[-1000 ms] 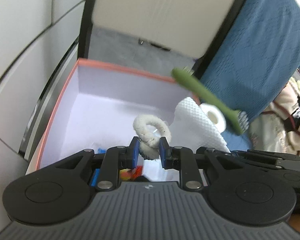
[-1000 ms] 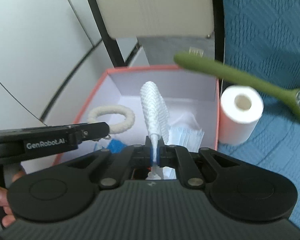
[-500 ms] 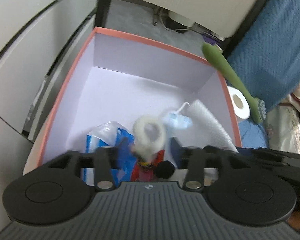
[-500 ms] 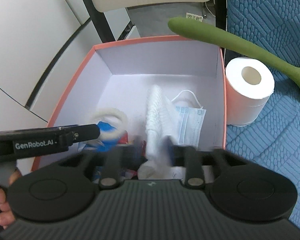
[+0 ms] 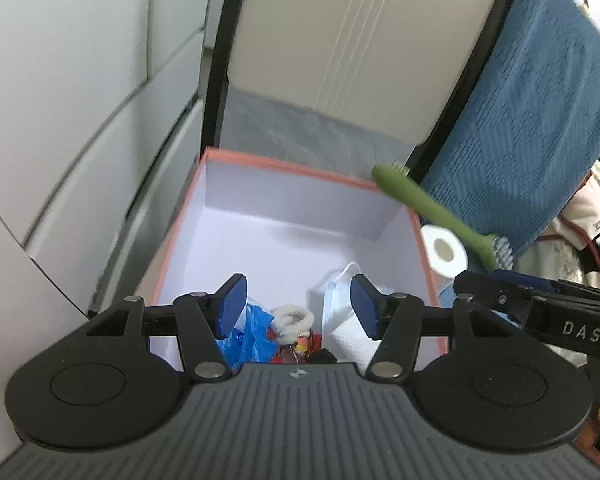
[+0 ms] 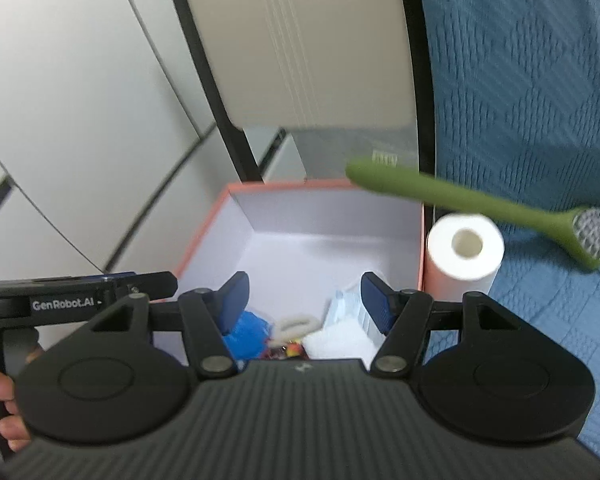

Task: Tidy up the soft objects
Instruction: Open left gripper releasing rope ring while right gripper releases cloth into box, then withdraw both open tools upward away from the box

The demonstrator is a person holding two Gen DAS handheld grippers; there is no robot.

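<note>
A pink-rimmed box (image 5: 284,162) with a white inside sits below both grippers; it also shows in the right wrist view (image 6: 320,185). In it lie a white fluffy ring (image 5: 292,318), a white textured cloth (image 5: 350,340), a blue face mask (image 5: 334,296) and a blue plastic packet (image 5: 250,338). The ring (image 6: 296,325), cloth (image 6: 336,340), mask (image 6: 346,306) and packet (image 6: 246,334) also show in the right wrist view. My left gripper (image 5: 296,306) is open and empty above the box. My right gripper (image 6: 304,300) is open and empty above it too.
A white paper roll (image 6: 464,252) stands just right of the box on a blue quilted cover (image 6: 520,80). A green brush (image 6: 480,204) lies across the box's far right corner. A cream panel with a black frame (image 5: 352,40) and white walls rise behind.
Both grippers have opened. The left let go of the fluffy ring and the right let go of the white cloth; both now lie in the box. Both grippers have lifted back.
</note>
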